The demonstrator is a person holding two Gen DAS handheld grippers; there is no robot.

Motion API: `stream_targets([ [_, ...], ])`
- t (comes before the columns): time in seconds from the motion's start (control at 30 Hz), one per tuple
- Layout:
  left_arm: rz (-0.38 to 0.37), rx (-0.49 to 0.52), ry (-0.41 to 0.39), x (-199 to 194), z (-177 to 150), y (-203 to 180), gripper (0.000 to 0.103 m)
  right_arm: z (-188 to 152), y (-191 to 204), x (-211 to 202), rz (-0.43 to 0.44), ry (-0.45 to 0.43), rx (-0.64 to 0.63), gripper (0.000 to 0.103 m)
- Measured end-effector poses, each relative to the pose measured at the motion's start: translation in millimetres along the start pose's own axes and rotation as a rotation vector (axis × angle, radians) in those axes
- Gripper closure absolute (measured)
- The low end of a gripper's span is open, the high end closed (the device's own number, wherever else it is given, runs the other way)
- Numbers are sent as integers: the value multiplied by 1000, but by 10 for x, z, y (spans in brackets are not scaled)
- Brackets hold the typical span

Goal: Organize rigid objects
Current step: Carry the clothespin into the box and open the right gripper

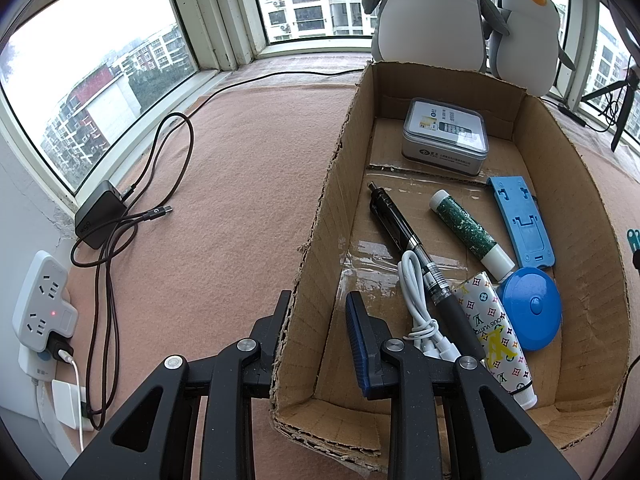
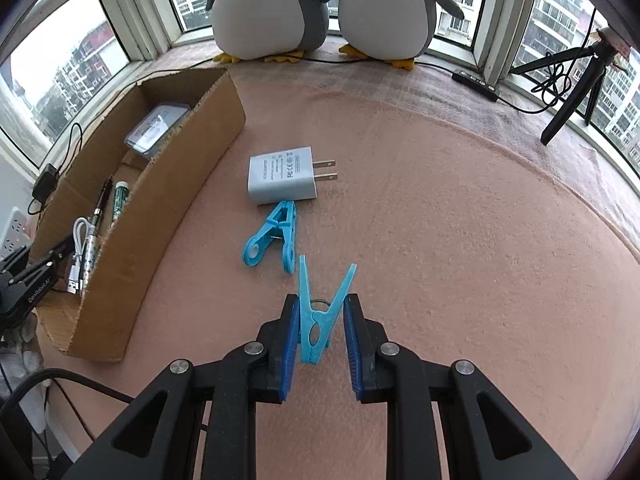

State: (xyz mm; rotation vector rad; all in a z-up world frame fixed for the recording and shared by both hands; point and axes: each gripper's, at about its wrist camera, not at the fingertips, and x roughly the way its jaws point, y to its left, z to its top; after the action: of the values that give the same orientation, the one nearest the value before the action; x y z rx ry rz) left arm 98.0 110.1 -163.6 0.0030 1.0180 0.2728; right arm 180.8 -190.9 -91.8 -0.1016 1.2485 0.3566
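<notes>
A cardboard box (image 1: 320,216) holds a grey tin (image 1: 445,136), a black pen (image 1: 404,240), a green tube (image 1: 468,232), a blue stand (image 1: 522,220), a blue round case (image 1: 530,312), a patterned tube (image 1: 494,332) and a white cable (image 1: 418,308). My left gripper (image 1: 320,312) straddles the box's left wall, one finger on each side, with a gap to the inner pad. My right gripper (image 2: 322,316) stands around a light blue clothespin (image 2: 322,312); the left pad touches it, the right shows a small gap. A second blue clip (image 2: 272,238) and a grey charger (image 2: 282,180) lie beyond it. The box also shows in the right wrist view (image 2: 176,184).
Two plush penguins (image 2: 320,4) sit at the window. A black adapter with dark cable (image 1: 100,212) and a white power strip (image 1: 40,300) lie left of the box. A tripod (image 2: 576,92) and a black remote (image 2: 476,82) stand at the far right. Pink cloth (image 2: 440,220) covers the surface.
</notes>
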Motion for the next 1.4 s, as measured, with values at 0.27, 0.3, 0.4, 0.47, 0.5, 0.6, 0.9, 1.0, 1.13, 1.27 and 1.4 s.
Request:
stream_targets([
  [0.27,0,-1,-1,1,1,2,76,157,197,-266,52,-93,-17,83],
  [0.3,0,0,-1,0,-1,1,76,182,224,-286,60,-101,-19,83],
  [0.4,1,0,-1,-2,0,3,76,262,331,-314,81,-118,-26,83],
  [0.47,2,1,-1,-2,6,8,76,319,419,-318,95,-126,-36,83],
  [0.5,1,1,-1,-3,2,5,76,343,460,-318,101,-129,-41,83],
  [0.6,1,1,-1,-3,6,8,76,416,585,-322,119,-140,-56,83],
  [0.9,1,0,-2,-3,4,8,76,576,955,-309,157,-156,-111,83],
  [1.0,1,1,-2,-4,2,7,76,625,1059,-298,162,-159,-132,83],
  [1.13,1,1,-2,-4,2,7,76,689,1169,-267,172,-158,-146,83],
  [1.27,1,0,-2,-4,1,7,76,739,1253,-188,186,-146,-148,83],
  [1.4,1,1,-2,-3,1,8,76,778,1324,-91,189,-131,-150,83],
])
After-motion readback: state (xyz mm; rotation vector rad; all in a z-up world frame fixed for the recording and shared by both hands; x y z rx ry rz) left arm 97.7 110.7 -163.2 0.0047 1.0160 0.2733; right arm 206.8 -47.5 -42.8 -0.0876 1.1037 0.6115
